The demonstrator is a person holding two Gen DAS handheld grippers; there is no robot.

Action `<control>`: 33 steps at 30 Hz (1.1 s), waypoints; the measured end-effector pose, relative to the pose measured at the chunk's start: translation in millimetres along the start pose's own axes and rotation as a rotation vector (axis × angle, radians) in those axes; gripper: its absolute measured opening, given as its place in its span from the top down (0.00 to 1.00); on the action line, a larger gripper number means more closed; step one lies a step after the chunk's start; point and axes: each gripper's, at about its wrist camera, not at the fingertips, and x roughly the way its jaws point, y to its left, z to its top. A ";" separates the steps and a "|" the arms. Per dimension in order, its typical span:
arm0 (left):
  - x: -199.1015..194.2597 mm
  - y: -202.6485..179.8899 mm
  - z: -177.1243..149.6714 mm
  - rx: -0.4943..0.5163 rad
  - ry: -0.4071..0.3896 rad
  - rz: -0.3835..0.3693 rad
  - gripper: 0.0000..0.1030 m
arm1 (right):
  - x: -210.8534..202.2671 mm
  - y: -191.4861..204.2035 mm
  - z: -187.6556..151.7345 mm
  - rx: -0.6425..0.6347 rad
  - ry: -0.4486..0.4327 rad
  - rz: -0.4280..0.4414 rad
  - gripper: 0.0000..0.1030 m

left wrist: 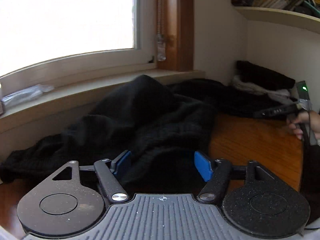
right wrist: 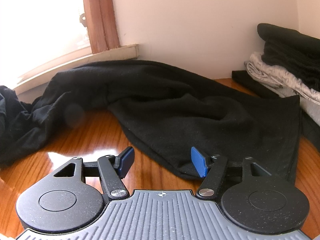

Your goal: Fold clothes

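The black garment [right wrist: 180, 108] lies crumpled and unfolded across the wooden tabletop [right wrist: 84, 140], bunched high toward the window sill [left wrist: 120, 84] on the left and spread flatter toward the right, where one straight edge reaches the stack of folded clothes [right wrist: 284, 68] in the corner. Judging by that finished stack and the rumpled heap, the step in hand is the start of this piece: getting hold of it so it can be spread out. The left tool [left wrist: 163, 164] hangs low over a ridge of the cloth with its jaws apart; fabric sits between the blue pads [left wrist: 203, 166], but they do not press on it. The right tool [right wrist: 162, 161] rests near the tabletop, also open and holding nothing, with the garment's lower corner lying at its right pad. The next move likely calls for each tool to close on an edge or corner, then lift and draw the cloth flat.
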 end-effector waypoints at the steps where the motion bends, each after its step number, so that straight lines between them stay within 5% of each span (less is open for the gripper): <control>1: 2.6 -1.2 -0.6 0.004 -0.001 -0.004 0.25 | -0.1 -0.4 -0.2 0.002 -0.001 0.002 0.39; 10: 34.3 -10.6 2.8 0.035 -0.032 0.019 0.28 | -0.8 -0.7 1.0 0.006 -0.006 0.006 0.39; 11: 34.7 -9.4 2.3 0.031 -0.037 0.025 0.32 | -0.7 -0.4 1.3 0.006 -0.006 0.005 0.39; 13: 34.2 -4.5 1.7 0.018 -0.042 0.058 0.66 | -1.0 -0.3 1.4 0.005 -0.006 0.005 0.39; 15: 28.6 5.9 1.2 -0.018 -0.057 0.084 0.83 | -1.2 -0.1 1.5 0.004 -0.006 0.004 0.39; 18: 12.0 24.2 2.0 -0.059 -0.093 0.124 0.90 | -1.3 0.5 1.7 0.002 -0.006 0.001 0.39; 27: -73.0 115.4 -25.5 -0.186 -0.104 0.249 0.87 | -1.1 -0.8 2.0 0.000 -0.008 -0.002 0.39; 29: -85.8 129.6 -35.9 -0.225 -0.083 0.255 0.79 | -1.4 -1.0 1.9 -0.002 -0.009 -0.002 0.39; 31: -96.5 134.8 -41.4 -0.229 -0.077 0.289 0.56 | -1.7 -2.0 1.8 -0.002 -0.010 -0.001 0.39; 33: -107.9 134.9 -43.2 -0.220 -0.091 0.299 0.45 | -1.7 -2.2 1.8 -0.004 -0.010 -0.001 0.39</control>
